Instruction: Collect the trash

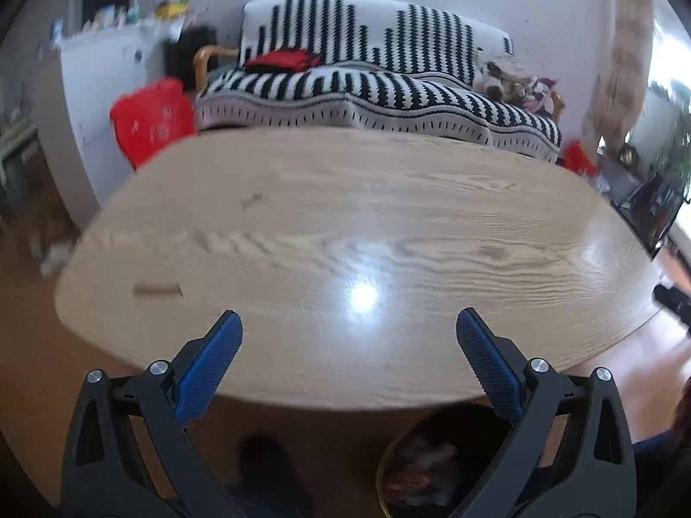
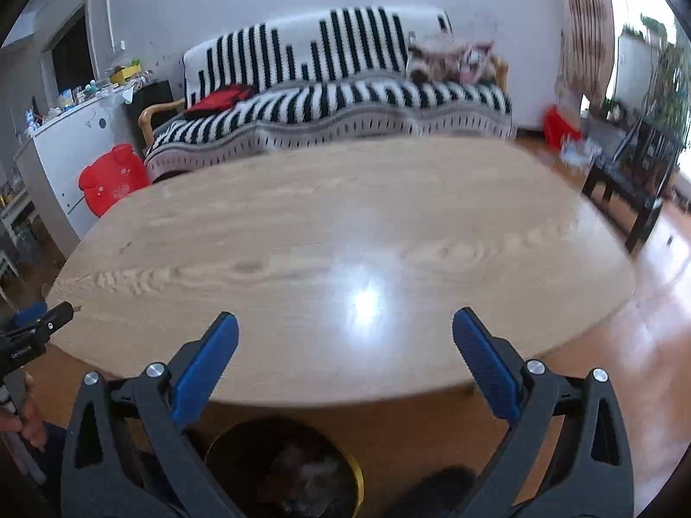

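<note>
A light wooden oval table (image 1: 328,224) fills the middle of both views (image 2: 328,224), its top bare. My left gripper (image 1: 349,323) is open and empty above the table's near edge. My right gripper (image 2: 345,323) is open and empty too, above the near edge. A dark round bin with a yellow rim (image 2: 285,470) stands on the floor below the near edge, holding crumpled trash. It also shows in the left wrist view (image 1: 436,466). The left gripper's tip (image 2: 47,323) shows at the right view's left edge.
A black-and-white striped sofa (image 1: 371,86) stands behind the table. A red stool (image 1: 151,121) stands left of it by a white cabinet (image 2: 64,155). A dark low bench (image 2: 626,190) and plants stand at the right.
</note>
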Demonstrator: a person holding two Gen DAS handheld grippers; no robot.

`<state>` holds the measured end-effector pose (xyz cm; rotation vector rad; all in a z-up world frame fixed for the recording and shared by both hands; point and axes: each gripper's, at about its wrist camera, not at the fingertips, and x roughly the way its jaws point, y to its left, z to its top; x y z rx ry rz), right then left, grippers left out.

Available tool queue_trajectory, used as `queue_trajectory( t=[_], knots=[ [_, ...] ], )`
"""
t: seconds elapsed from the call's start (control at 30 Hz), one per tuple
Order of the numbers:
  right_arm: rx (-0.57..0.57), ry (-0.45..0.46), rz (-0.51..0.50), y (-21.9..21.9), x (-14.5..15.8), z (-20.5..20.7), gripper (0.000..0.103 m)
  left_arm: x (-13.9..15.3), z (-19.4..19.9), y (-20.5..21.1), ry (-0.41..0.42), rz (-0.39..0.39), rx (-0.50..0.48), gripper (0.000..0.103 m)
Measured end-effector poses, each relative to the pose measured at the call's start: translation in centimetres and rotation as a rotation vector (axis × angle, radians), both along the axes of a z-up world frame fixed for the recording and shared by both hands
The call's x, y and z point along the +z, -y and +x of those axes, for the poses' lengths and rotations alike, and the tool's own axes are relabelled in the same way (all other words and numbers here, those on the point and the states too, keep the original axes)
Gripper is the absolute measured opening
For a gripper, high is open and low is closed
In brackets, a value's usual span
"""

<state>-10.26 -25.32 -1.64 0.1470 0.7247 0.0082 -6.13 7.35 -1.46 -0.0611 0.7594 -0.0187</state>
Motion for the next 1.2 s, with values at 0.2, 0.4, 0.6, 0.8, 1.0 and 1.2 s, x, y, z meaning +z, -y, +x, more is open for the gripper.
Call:
queue_trajectory(
  t=[0.2,0.4,0.6,0.8,1.0,1.2],
  knots=[
    [0.018,0.029,-0.069,-1.3,-0.4,-1.4,0.096,-0.6,-0.8,1.4,0.016,0.101,-0.028,0.096],
    [0.009,0.025,-0.038,-0.8,-0.4,-1.5,0.096,-0.7,-1.0,1.9,0.012,0.088,-0.046,0.096],
    [0.006,0.024,-0.045,-0.8,-0.4,-1.7,0.096,-0.9,-1.2,2.4,0.011,0.098,-0.057,0.096],
    [0.006,0.024,-0.043,-1.0,-0.3,-1.8,0.096,-0.8,-1.2,2.0,0.006,0.082,-0.044,0.096],
    [0.006,0.024,-0.043,-1.0,-0.3,-1.8,0.096,-0.7,-1.2,1.9,0.005,0.081,-0.042,0.096],
    [0.006,0.019,-0.04,-1.0,-0.3,-1.8,0.096,-0.7,-1.2,2.0,0.005,0.085,-0.044,0.096]
  ],
)
